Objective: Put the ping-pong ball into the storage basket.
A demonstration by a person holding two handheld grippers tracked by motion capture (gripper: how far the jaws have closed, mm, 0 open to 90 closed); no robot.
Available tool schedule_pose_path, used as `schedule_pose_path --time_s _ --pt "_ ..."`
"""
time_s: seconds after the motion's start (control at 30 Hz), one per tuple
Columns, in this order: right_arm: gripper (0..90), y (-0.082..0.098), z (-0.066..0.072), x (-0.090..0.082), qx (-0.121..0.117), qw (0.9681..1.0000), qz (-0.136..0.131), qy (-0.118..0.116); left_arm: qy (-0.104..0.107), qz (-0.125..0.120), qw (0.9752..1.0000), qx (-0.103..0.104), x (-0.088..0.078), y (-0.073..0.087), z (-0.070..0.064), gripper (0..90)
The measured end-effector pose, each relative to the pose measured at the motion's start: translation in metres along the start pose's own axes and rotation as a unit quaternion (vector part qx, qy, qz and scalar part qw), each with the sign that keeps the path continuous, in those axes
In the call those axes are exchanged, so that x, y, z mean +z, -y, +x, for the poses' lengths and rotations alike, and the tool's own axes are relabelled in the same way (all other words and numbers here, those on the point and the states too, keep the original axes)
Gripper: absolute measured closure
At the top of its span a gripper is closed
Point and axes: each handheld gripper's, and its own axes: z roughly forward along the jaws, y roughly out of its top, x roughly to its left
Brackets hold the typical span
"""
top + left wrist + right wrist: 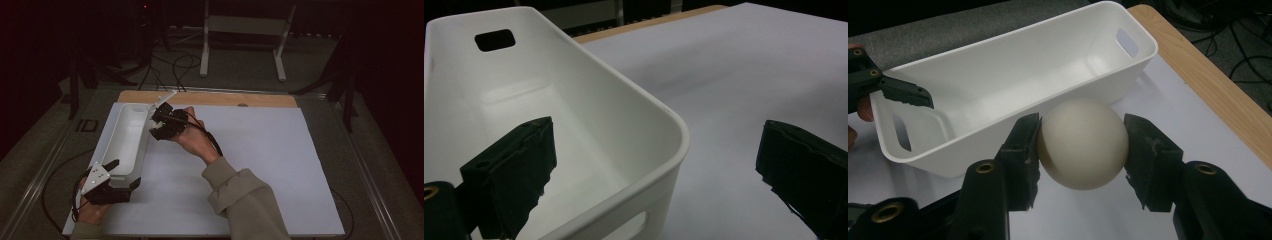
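Broadly, we saw the white tabletop (260, 165) carrying a long white bin (1013, 80) along its left edge, our left gripper (664, 170) spread wide astride the bin's near corner. Our right gripper (1082, 145) clamped a cream ball (1083, 142) just beside the bin's rim; it looked light, rigid and smooth, best pinched across its widest part. We could read no label or writing.

Dim room, cables (170, 65) across floor (240, 75)

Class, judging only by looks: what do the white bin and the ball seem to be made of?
White bin: probably moulded plastic; smooth, slightly glossy walls, rounded corners, cut-out handles. Ball: cream, matte, seamless; perhaps plastic or wood, unclear from looks.
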Motion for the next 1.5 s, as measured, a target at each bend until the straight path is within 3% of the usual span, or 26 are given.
schedule_pose_path --time_s 0.83,1.5 --pt "50.3 -0.009 0.008 0.013 0.009 0.9999 -0.001 -0.010 0.002 -0.001 1.0000 -0.002 0.000 0.000 0.000 3.3" --pt "50.3 -0.017 0.019 0.024 0.001 0.9999 -0.003 -0.011 0.003 -0.002 1.0000 -0.003 0.000 0.000 0.000 3.4"
